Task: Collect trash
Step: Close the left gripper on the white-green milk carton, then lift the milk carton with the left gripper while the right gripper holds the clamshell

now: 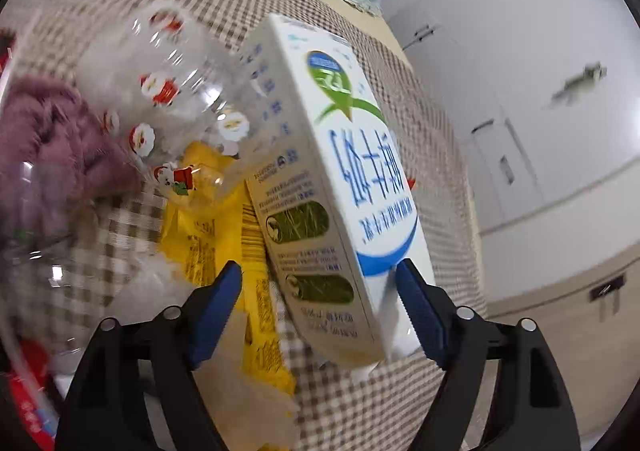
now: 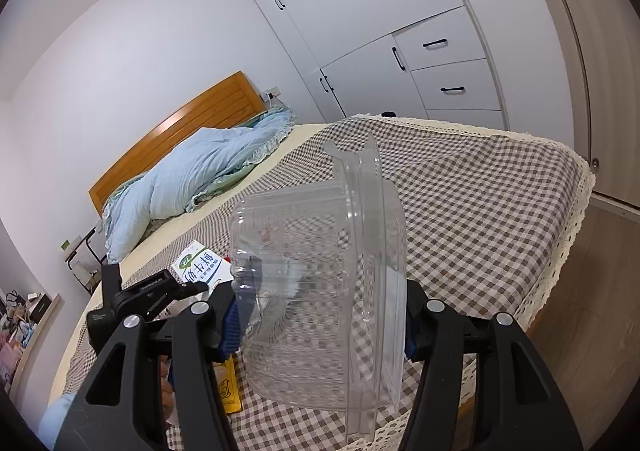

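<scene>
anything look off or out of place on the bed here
Yes: trash lies on the checked bedspread. A milk carton sits tilted between the open left gripper pads, lying partly across a yellow wrapper. A clear plastic bag with Santa prints lies beside it. The right gripper holds a clear plastic container tipped on its side.

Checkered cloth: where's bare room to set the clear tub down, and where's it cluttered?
Free: the checkered cloth right of the clear tub, out to its lace edge, and back toward the blue quilt. Crowded: left of the tub, where the milk carton, yellow wrapper and left tongs sit.
</scene>
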Motion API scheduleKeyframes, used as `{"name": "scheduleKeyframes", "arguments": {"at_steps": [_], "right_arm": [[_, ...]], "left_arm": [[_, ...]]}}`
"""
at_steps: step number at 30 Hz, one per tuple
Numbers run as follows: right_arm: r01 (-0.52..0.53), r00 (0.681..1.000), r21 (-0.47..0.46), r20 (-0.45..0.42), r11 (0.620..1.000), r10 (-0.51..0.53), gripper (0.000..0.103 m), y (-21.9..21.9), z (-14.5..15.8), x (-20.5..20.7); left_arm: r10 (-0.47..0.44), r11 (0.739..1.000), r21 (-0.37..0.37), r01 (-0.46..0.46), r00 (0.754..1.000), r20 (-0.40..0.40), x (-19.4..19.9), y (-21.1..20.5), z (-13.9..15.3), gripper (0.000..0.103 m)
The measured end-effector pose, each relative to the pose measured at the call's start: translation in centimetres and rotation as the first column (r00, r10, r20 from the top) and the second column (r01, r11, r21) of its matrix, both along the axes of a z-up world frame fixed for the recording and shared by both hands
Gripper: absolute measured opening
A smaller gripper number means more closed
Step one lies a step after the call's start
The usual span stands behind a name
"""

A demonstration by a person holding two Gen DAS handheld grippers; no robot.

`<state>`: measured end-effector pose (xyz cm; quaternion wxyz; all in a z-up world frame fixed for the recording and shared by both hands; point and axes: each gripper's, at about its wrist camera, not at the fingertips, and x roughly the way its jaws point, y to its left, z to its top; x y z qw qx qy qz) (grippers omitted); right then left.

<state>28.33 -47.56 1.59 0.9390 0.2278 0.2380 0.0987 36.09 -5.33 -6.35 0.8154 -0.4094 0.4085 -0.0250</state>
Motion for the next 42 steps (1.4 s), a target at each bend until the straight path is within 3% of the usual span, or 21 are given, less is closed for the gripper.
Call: {"name": "scheduleKeyframes", "arguments": {"at_steps": [4, 6, 13, 16, 19, 21, 24, 26, 28, 30, 33, 36, 40, 42], "right_arm": [[0.003, 1.0, 0.003, -0.007, 1.0, -0.003, 0.057, -0.1, -0.2, 0.1], [0.007, 1.0, 0.006, -0.011, 1.0, -0.006, 0.057, -0.1, -0.3, 0.1], [0.012, 1.0, -0.004, -0.014, 1.0, -0.012, 0.057, 0.0, -0.2, 0.1], [0.008, 1.0, -0.007, -0.015, 1.0, -0.008, 0.057, 0.1, -0.1, 0.1], [0.006, 1.0, -0.008, -0.011, 1.0, -0.006, 0.057, 0.1, 0.0, -0.1], [0.005, 1.0, -0.006, -0.008, 1.0, -0.005, 0.057, 0.2, 0.1, -0.1], [0.006, 1.0, -0.001, -0.008, 1.0, -0.006, 0.057, 0.2, 0.1, -0.3], [0.004, 1.0, 0.005, -0.01, 1.0, -0.004, 0.057, 0.2, 0.0, -0.3], [0.006, 1.0, 0.006, -0.009, 1.0, -0.006, 0.057, 0.1, 0.1, -0.5], [0.011, 1.0, 0.004, -0.005, 1.0, -0.011, 0.057, 0.0, 0.2, -0.6], [0.027, 1.0, 0.001, 0.002, 1.0, -0.027, 0.057, -0.8, 0.3, -0.6], [0.039, 0.999, 0.015, -0.001, 0.999, -0.039, 0.057, -1.8, 0.2, -0.6], [0.054, 0.999, 0.015, -0.007, 0.998, -0.054, 0.057, -2.8, 0.0, -0.5], [0.063, 0.998, 0.011, -0.01, 0.998, -0.063, 0.057, -3.2, -0.1, -0.6]], "left_arm": [[0.026, 0.998, -0.049, -0.025, 0.999, 0.023, 1.0, 0.5, -0.8, 0.085], [0.026, 0.997, -0.076, -0.024, 0.999, 0.024, 1.9, 0.5, -1.2, 0.095], [0.075, 0.994, -0.081, -0.075, 0.997, 0.003, 4.7, -0.2, -1.6, 0.094], [0.046, 0.999, -0.024, -0.046, 0.999, 0.01, 4.8, -0.8, -0.7, 0.079], [0.018, 0.999, -0.029, -0.018, 1.0, -0.017, 4.5, -0.3, 0.3, 0.059], [-0.009, 1.0, 0.018, 0.01, 0.999, -0.033, 3.8, -0.2, 1.7, 0.036], [-0.079, 0.991, 0.104, 0.084, 0.996, -0.049, 3.9, -1.3, 3.6, 0.027], [-0.117, 0.99, 0.078, 0.12, 0.992, -0.045, 3.8, -2.0, 3.8, 0.026], [-0.121, 0.99, 0.059, 0.126, 0.99, -0.069, 3.7, -2.2, 3.2, 0.027], [-0.108, 0.991, 0.07, 0.114, 0.99, -0.088, 3.9, -2.7, 2.9, 0.039], [-0.068, 0.984, 0.155, 0.087, 0.99, -0.124, 4.9, -4.2, 3.2, 0.06], [-0.025, 0.972, 0.229, 0.055, 0.991, -0.133, 5.8, -5.5, 3.8, 0.07], [0.029, 0.934, 0.355, 0.032, 0.986, -0.165, 7.9, -7.7, 4.7, 0.076], [0.037, 0.918, 0.393, 0.045, 0.979, -0.2, 9.0, -9.1, 4.5, 0.083]]}}
